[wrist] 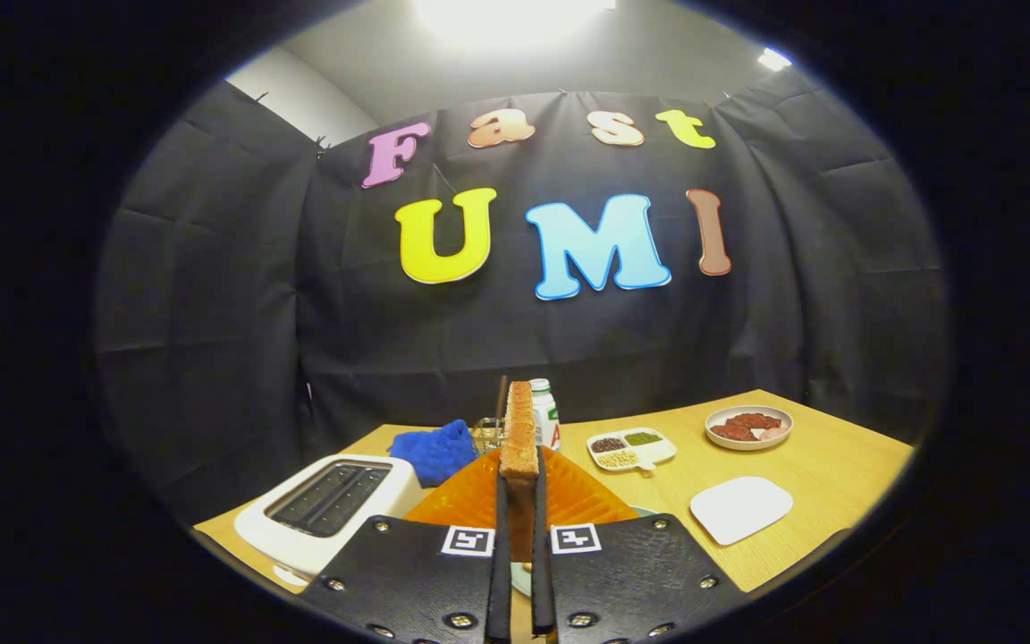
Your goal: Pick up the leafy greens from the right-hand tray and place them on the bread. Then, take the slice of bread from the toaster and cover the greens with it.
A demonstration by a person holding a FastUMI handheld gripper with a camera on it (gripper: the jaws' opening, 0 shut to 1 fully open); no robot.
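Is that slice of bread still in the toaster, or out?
Out. The bread slice stands upright, clamped between the gripper jaws, above the table; the toaster slots beside it look empty.

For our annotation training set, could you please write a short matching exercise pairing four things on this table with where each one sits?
Things:
1. brown bread slice
2. white two-slot toaster
3. blue crumpled cloth
4. round plate of red meat slices

Places:
A. far right side of the wooden table
B. upright, pinched by the gripper
C. left of the fingers
D. beyond the toaster

Pairs: 1-B, 2-C, 3-D, 4-A
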